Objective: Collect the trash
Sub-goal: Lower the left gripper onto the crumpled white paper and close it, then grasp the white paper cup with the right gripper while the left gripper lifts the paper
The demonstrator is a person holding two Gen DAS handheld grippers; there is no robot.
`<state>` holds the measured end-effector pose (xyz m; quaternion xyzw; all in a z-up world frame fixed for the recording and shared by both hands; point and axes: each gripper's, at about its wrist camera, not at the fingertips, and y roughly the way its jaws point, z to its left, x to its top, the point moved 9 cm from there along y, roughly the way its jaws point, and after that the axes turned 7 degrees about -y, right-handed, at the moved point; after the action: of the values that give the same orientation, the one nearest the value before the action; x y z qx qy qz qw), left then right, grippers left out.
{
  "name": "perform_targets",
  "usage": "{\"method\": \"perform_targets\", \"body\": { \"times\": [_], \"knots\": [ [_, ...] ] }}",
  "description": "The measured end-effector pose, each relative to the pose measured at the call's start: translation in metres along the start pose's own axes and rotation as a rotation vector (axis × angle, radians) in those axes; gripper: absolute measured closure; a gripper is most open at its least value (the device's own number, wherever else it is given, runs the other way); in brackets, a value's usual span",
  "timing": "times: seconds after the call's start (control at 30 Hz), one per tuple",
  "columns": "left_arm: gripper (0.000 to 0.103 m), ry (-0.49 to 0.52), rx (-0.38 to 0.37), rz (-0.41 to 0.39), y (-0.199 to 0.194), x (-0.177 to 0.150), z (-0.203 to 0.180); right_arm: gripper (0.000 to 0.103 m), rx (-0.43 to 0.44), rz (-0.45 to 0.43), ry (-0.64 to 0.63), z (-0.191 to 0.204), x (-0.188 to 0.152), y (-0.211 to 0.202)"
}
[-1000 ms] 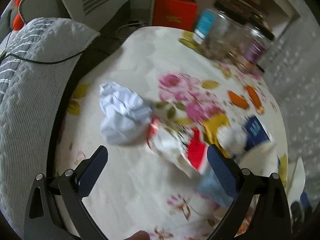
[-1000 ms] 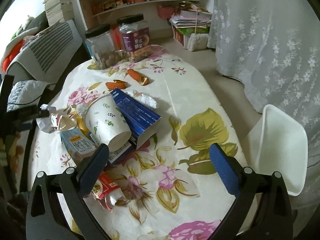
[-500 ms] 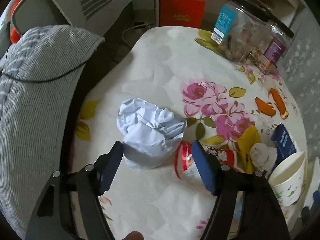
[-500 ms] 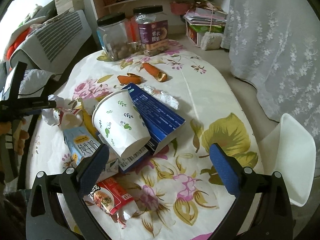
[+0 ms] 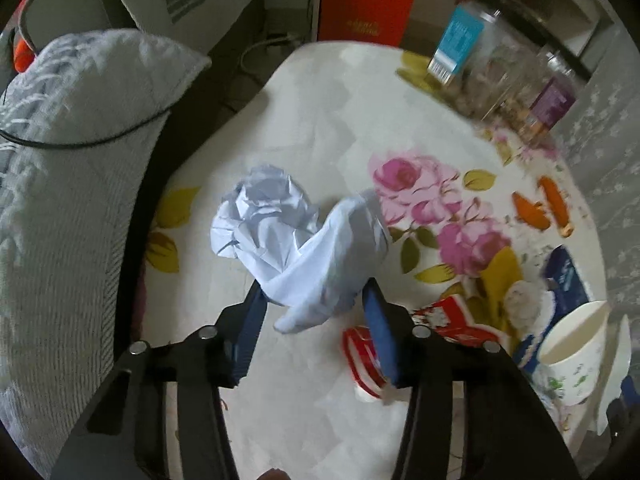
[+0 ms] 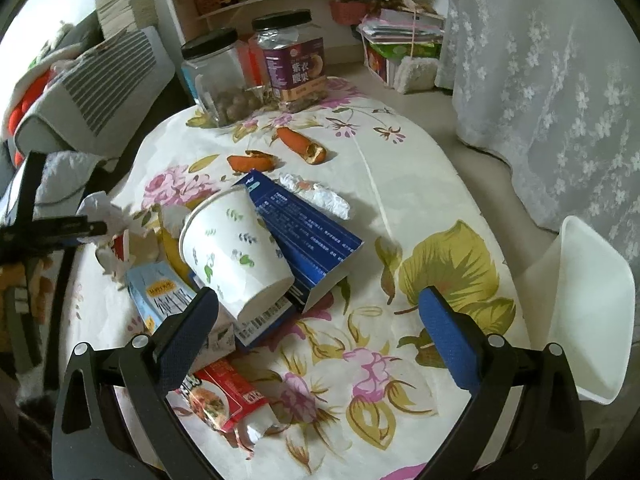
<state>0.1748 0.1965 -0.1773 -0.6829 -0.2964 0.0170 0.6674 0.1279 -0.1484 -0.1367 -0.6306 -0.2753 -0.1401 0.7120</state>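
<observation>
Flowered cloth covers the round table [image 6: 400,184], with shelves and a lace curtain behind. Over it, the left gripper [image 5: 314,300] is closing its blue pads on the near end of a crumpled white paper wad [image 5: 296,240]. The right gripper [image 6: 320,308] hangs wide open and empty, a leaf-printed paper cup [image 6: 232,248] lying tipped just ahead of its left finger.

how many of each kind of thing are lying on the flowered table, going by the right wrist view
jars: 2
orange peel pieces: 2
paper cup: 1
blue box: 1
crumpled paper: 1
foil wrapper: 1
light blue carton: 1
red packet: 1
total: 10
</observation>
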Motion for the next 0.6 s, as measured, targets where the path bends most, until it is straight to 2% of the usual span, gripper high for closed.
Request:
{"method": "perform_targets", "body": {
  "times": [0.1, 0.3, 0.37, 0.53, 0.57, 0.6],
  "knots": [
    [0.056, -0.004, -0.029, -0.041, -0.019, 0.002, -0.005, 0.007, 0.012, 0.002, 0.004, 0.000, 0.012, -0.001],
    [0.056, 0.014, -0.111, -0.105, -0.061, -0.010, -0.033, 0.007, 0.054, 0.030, -0.148, 0.032, 0.033, 0.014],
    [0.056, 0.026, -0.131, -0.108, -0.070, -0.018, -0.044, 0.007, 0.092, 0.058, -0.196, 0.047, 0.033, 0.026],
    [0.056, 0.070, -0.145, -0.098, -0.075, -0.031, -0.062, 0.007, 0.102, 0.085, -0.263, 0.062, 0.029, 0.056],
    [0.056, 0.082, -0.144, -0.097, -0.075, -0.033, -0.065, 0.009, 0.111, 0.095, -0.265, 0.064, 0.028, 0.061],
    [0.056, 0.090, -0.140, -0.096, -0.074, -0.035, -0.068, 0.014, 0.123, 0.102, -0.268, 0.068, 0.029, 0.064]
  ]
}}
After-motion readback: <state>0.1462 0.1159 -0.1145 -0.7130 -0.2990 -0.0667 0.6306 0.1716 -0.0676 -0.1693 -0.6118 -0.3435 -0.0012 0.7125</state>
